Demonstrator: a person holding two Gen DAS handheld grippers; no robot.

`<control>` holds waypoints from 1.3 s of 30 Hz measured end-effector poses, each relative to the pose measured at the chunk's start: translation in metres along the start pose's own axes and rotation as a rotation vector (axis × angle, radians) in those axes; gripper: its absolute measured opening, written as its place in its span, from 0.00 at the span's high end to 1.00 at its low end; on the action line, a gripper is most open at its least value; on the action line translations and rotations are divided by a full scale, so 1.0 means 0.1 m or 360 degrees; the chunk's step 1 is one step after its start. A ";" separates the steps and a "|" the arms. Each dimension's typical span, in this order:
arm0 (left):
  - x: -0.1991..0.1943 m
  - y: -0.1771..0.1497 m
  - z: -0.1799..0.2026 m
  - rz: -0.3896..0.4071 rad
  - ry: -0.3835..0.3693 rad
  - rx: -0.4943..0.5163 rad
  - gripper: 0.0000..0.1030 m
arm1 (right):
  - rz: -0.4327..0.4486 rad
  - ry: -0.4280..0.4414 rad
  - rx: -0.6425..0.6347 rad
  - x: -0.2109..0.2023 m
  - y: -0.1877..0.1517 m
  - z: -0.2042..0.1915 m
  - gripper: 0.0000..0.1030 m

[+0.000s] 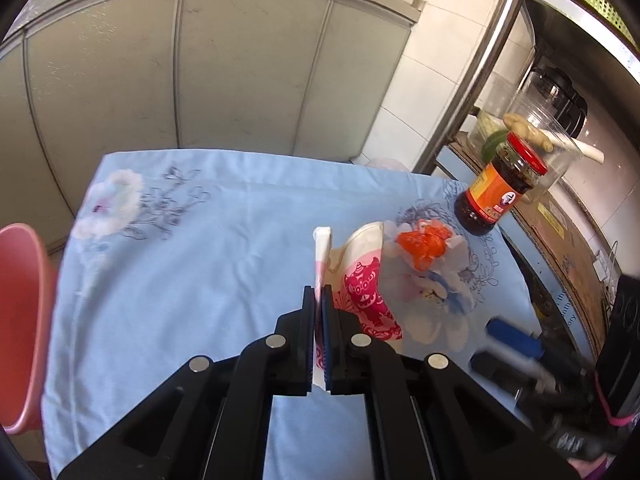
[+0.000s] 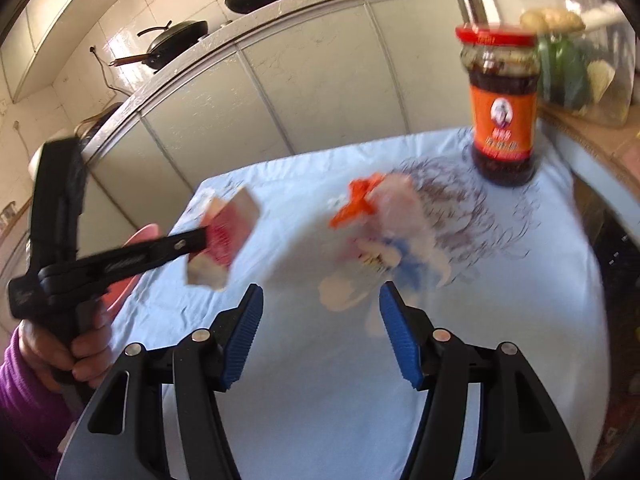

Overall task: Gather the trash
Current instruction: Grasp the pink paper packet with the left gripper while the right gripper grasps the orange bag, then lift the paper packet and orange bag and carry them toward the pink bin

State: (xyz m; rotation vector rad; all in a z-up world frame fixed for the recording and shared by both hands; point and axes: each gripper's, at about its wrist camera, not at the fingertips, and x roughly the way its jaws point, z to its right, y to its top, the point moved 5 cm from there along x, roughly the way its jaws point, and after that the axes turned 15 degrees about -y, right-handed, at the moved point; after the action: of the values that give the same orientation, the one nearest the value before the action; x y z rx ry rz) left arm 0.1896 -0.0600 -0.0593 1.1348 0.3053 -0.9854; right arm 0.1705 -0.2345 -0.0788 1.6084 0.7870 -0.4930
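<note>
Paper cup [image 1: 366, 276] pinched flat by the left gripper [image 1: 319, 312].
Orange wrapper [image 2: 356, 200] lies centre frame, ahead of the gaping, empty right gripper [image 2: 320, 332] (nearer hand).

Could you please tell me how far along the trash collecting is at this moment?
Nothing looks binned yet, as far as the pink bin shows. In hand: the left tool is shut on the flattened paper cup, lifted off the blue cloth. Left: the crumpled orange and white wrappers beside the sauce jar; the right tool is open and empty near them.

Both wrist views near, angled down; shared tablecloth [image 1: 180, 264].
</note>
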 end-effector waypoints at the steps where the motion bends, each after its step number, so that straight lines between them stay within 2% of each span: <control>1: -0.05 -0.01 -0.03 0.0012 0.0005 -0.0005 0.97 | 0.0020 -0.0028 0.0002 0.00 0.06 0.01 0.41; 5: -0.19 -0.06 -0.12 0.0037 -0.0017 -0.0043 0.97 | 0.0079 -0.0109 0.0024 0.10 0.35 0.07 0.41; 10: -0.25 -0.10 -0.20 0.0050 -0.0037 -0.0071 0.97 | 0.0081 -0.0135 0.0069 0.34 0.68 0.08 0.41; 14: -0.26 -0.11 -0.25 0.0050 -0.0051 -0.0099 0.97 | 0.0023 -0.0219 0.0048 0.60 0.72 0.08 0.41; 17: -0.27 -0.13 -0.27 0.0043 -0.0056 -0.0096 0.97 | -0.0080 -0.0276 0.0045 0.76 0.63 0.13 0.41; 20: -0.27 -0.15 -0.27 0.0038 -0.0060 -0.0109 0.97 | -0.0161 -0.0243 0.0061 0.81 0.52 0.13 0.42; 24: -0.31 -0.15 -0.28 0.0042 -0.0069 -0.0123 0.97 | -0.0126 -0.0244 0.0053 0.70 0.44 0.11 0.50; 33: -0.58 -0.25 -0.20 0.0095 -0.0024 -0.0060 0.97 | -0.0073 -0.0138 0.0014 0.17 0.16 -0.21 0.53; 39: -0.85 -0.44 -0.23 0.0136 0.0058 -0.0038 0.97 | -0.0014 -0.0129 -0.0120 -0.23 -0.12 -0.56 0.53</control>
State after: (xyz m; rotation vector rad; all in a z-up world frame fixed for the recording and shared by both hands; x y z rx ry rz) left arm 0.1128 -0.0015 -0.0410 1.1362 0.2949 -0.8844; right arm 0.1399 -0.1839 -0.0602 1.5065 0.7438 -0.5257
